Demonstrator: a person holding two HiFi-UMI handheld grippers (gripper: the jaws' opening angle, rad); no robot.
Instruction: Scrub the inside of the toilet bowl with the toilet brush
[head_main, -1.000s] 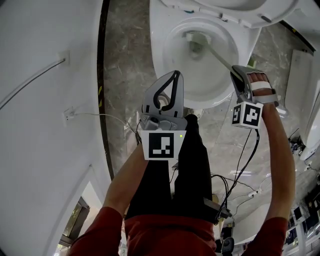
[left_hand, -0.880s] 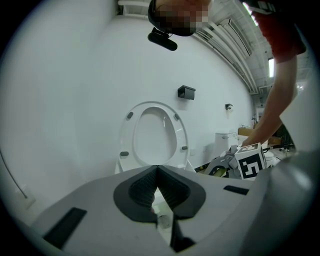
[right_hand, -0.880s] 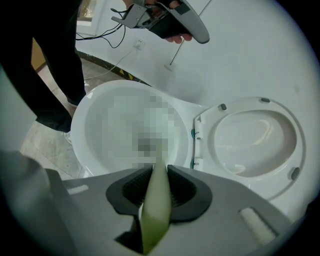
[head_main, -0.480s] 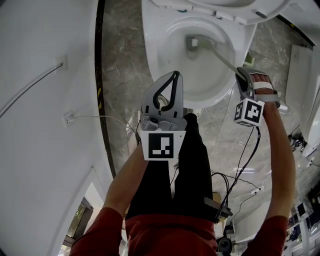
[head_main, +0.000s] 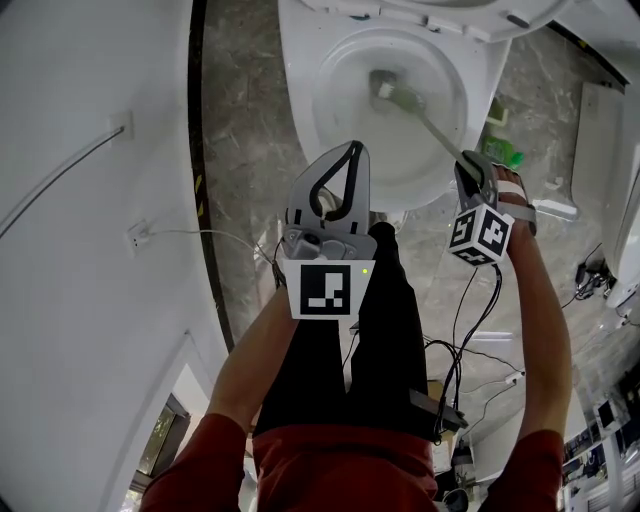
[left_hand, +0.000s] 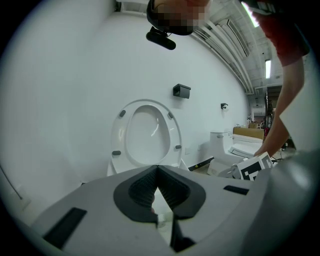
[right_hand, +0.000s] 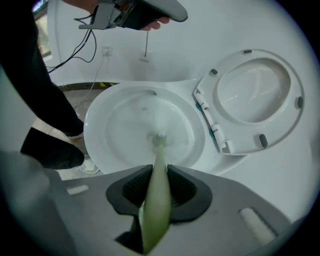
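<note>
The white toilet bowl (head_main: 330, 120) (right_hand: 100, 145) stands ahead with its seat and lid (right_hand: 255, 100) (left_hand: 147, 132) raised. A pale green toilet brush (right_hand: 156, 195) (head_main: 425, 120) reaches down into the bowl, its bristle head (head_main: 385, 88) (right_hand: 159, 140) against the inner wall near the bottom. My right gripper (head_main: 473, 172) (right_hand: 157, 192) is shut on the brush handle at the bowl's right rim. My left gripper (head_main: 345, 158) (left_hand: 157, 187) hovers in front of the bowl's near rim, jaws shut with nothing between them.
A white wall (head_main: 80, 200) with a socket and cable (head_main: 140, 235) runs along the left. A green object (head_main: 500, 140) sits on the marble floor right of the toilet. Cables (head_main: 470, 340) lie on the floor by the person's legs. Another toilet (left_hand: 235, 150) stands farther right.
The right gripper has shifted left and slightly nearer, swinging the brush head further left and up inside the bowl. The left gripper has stayed put.
</note>
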